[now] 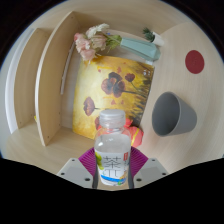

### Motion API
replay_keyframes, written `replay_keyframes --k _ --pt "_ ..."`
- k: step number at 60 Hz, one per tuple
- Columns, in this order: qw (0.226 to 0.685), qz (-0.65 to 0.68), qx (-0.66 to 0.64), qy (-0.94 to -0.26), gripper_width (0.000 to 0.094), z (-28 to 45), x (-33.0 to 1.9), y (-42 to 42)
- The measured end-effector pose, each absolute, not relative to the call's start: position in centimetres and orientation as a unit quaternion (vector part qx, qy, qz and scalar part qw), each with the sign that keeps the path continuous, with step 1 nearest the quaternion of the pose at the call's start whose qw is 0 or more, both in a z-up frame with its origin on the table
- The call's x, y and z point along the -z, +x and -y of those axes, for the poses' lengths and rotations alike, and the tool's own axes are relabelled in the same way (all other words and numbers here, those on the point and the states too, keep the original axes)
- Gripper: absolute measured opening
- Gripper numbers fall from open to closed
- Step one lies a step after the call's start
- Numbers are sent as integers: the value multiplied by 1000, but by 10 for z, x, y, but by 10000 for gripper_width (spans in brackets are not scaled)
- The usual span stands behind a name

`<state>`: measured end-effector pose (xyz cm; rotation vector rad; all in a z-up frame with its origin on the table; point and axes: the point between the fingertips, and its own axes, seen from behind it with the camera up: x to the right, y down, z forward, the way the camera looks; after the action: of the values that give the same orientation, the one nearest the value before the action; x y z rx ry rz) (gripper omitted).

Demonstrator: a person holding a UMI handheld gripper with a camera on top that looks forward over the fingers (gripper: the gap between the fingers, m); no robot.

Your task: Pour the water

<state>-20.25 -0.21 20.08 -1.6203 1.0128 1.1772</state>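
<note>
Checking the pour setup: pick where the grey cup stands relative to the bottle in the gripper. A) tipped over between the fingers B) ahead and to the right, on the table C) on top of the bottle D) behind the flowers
B: the grey cup stands upright on the table, ahead and right of the bottle held by the gripper.

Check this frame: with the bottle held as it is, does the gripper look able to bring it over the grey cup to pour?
Probably yes. The gripper is shut on the water bottle, and the grey cup stands beyond the fingers, off to the right, on open table with nothing between them. The bottle's cap looks on, though.
</note>
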Motion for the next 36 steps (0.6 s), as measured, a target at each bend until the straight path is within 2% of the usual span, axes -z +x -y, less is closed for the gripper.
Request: replay_keyframes --k 15,27,36 --pt "301 -552 -573 -526 407 -1 -212 -285" --pt "195 -639 -604 -434 408 -2 -214 -353" --pt "173 -665 -605 -403 409 -13 -232 -402"
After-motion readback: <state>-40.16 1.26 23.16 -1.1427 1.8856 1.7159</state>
